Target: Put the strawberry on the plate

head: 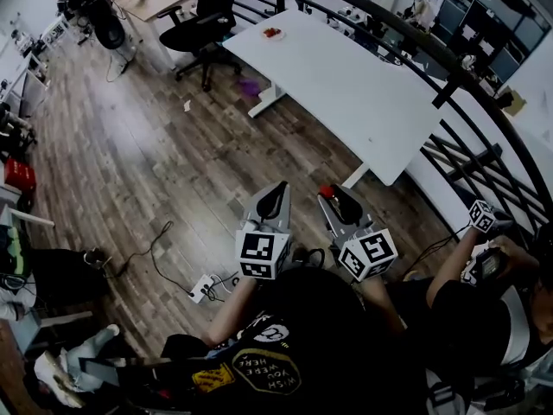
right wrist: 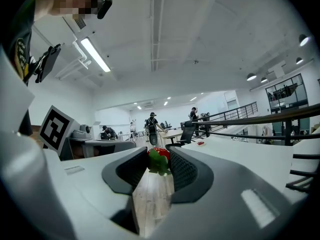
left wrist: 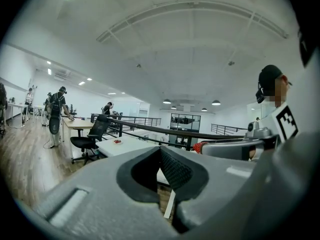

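Strawberry (right wrist: 161,153) tight in right tongs (right wrist: 158,157)

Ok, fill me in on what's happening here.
A person holds a gripper in each hand, short of the white table. The right gripper is shut on a strawberry, pinched between its jaws. The left gripper is shut and empty. The plate sits at the table's far end, with something red already on it; the strawberry is not there yet.

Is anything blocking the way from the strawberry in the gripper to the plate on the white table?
Nothing visible: the strawberry is in the right gripper; only open floor and bare white table lie before the plate.
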A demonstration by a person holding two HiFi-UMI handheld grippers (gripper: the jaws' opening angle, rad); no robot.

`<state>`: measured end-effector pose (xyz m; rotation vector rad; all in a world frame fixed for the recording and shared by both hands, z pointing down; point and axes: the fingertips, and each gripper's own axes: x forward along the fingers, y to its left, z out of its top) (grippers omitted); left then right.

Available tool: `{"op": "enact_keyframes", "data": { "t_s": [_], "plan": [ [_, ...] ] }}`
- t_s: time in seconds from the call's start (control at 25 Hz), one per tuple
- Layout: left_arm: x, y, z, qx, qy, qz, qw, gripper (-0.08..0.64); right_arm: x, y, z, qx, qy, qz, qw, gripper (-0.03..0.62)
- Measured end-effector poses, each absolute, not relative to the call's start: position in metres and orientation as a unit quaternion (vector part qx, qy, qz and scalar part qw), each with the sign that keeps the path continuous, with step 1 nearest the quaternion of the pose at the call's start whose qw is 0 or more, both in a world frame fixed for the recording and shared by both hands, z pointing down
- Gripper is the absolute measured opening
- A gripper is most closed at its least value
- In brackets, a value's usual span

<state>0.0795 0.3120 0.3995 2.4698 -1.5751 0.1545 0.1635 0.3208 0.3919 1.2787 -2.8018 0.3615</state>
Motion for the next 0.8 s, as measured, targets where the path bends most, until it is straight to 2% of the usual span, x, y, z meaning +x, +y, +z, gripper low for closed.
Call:
{"op": "enact_keyframes", "data": {
  "t_s": [0.28,0.8],
  "plan": [
    [0.094,0.29,0.414,0.828,-0.545,0.068,0.112,0.005,0.18,0.296,0.4,0.397,-0.909,0.126,0.021,0.141],
    [0.08,0.248,0.417,0.824,-0.55,0.07,0.115,0.005,0.16,0.252,0.415,0.386,-0.91,0.147,0.02,0.141]
  ]
}}
